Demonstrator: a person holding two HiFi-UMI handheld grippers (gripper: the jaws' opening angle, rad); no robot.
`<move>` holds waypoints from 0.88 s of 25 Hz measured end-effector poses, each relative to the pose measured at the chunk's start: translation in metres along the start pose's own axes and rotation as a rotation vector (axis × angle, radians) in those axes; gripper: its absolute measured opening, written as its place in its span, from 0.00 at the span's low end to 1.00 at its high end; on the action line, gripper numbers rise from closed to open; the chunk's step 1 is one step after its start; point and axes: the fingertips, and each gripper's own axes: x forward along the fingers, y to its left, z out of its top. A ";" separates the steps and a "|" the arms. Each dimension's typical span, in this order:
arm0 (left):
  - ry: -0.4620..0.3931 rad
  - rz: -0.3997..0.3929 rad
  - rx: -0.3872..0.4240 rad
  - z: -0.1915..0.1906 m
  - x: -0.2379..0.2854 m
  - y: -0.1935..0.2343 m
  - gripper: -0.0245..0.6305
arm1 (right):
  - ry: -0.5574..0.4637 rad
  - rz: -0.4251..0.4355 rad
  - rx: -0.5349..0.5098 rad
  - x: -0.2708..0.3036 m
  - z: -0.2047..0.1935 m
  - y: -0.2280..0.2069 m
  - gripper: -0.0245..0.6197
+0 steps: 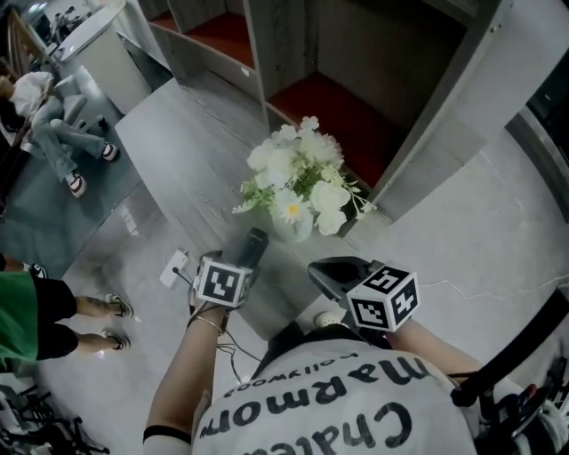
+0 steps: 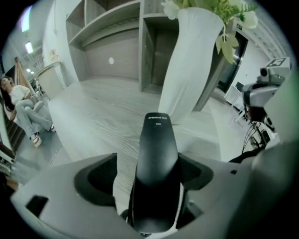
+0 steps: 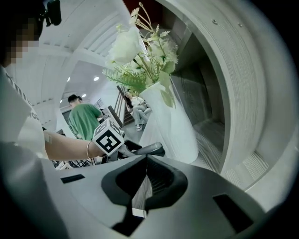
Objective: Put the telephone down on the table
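Telephone (image 2: pixel 157 149) between left gripper's (image 2: pixel 148 173) parted jaws

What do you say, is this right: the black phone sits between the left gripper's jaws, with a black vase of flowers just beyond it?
Not quite. The vase is white, not black, as the left gripper view shows. The rest holds: the black phone sits between the left gripper's jaws, with that vase of flowers just beyond it.
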 end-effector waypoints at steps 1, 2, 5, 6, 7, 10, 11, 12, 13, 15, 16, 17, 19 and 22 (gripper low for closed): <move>-0.012 0.003 -0.031 -0.002 -0.004 -0.001 0.60 | 0.007 0.017 -0.014 0.000 0.001 0.001 0.06; -0.023 0.012 -0.058 -0.003 -0.009 -0.002 0.60 | 0.014 0.035 -0.028 0.000 0.001 0.003 0.06; -0.060 0.067 -0.121 -0.008 -0.027 -0.002 0.60 | 0.040 0.093 -0.075 -0.003 0.002 0.009 0.06; -0.073 0.086 -0.140 -0.010 -0.034 -0.003 0.60 | 0.050 0.114 -0.093 -0.005 0.002 0.012 0.06; -0.083 0.105 -0.158 -0.013 -0.041 -0.003 0.60 | 0.059 0.134 -0.111 -0.007 0.001 0.015 0.06; -0.111 0.163 -0.210 -0.024 -0.058 -0.007 0.60 | 0.084 0.191 -0.165 -0.014 -0.003 0.024 0.06; -0.123 0.185 -0.226 -0.028 -0.063 -0.008 0.60 | 0.089 0.208 -0.180 -0.017 -0.005 0.027 0.06; -0.136 0.210 -0.243 -0.033 -0.068 -0.008 0.60 | 0.094 0.225 -0.193 -0.019 -0.006 0.029 0.06; -0.145 0.239 -0.261 -0.038 -0.073 -0.008 0.60 | 0.100 0.243 -0.207 -0.022 -0.008 0.032 0.06; -0.163 0.305 -0.305 -0.051 -0.085 -0.010 0.60 | 0.114 0.282 -0.237 -0.025 -0.013 0.038 0.06; -0.178 0.342 -0.329 -0.057 -0.092 -0.011 0.60 | 0.122 0.301 -0.252 -0.027 -0.016 0.041 0.06; -0.199 0.380 -0.351 -0.062 -0.101 -0.013 0.60 | 0.130 0.318 -0.264 -0.028 -0.019 0.045 0.06; -0.259 0.459 -0.384 -0.070 -0.119 -0.017 0.60 | 0.145 0.344 -0.281 -0.030 -0.025 0.050 0.06; -0.377 0.570 -0.438 -0.081 -0.155 -0.027 0.59 | 0.158 0.363 -0.299 -0.032 -0.033 0.056 0.06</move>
